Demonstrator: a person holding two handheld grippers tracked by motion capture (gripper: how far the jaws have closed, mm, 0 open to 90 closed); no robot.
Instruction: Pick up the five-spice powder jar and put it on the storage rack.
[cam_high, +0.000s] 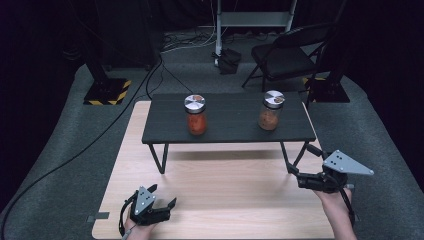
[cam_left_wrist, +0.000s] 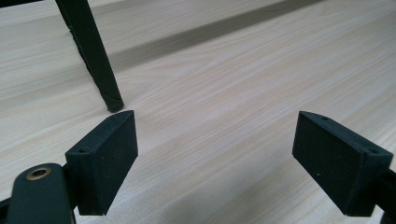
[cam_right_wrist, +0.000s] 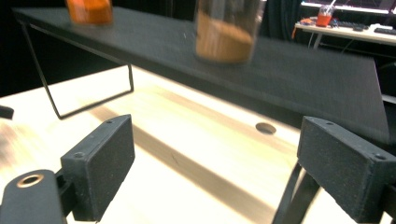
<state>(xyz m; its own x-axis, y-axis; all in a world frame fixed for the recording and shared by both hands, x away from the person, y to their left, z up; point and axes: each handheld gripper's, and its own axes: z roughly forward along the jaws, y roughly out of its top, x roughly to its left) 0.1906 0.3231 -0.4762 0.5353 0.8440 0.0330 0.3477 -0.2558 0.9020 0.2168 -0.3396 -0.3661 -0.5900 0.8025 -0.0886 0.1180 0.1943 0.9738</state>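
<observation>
Jars (cam_high: 269, 111) upright on shelf (cam_high: 225, 125), long axes vertical

The left gripper (cam_high: 161, 204) sits low at the near left, held in the person's left hand (cam_high: 137, 227), its jaws spread wide with nothing between them. The right gripper (cam_high: 302, 163) is held out at the right by the right hand (cam_high: 334, 199), pointing left, its jaws also wide apart and empty.
</observation>
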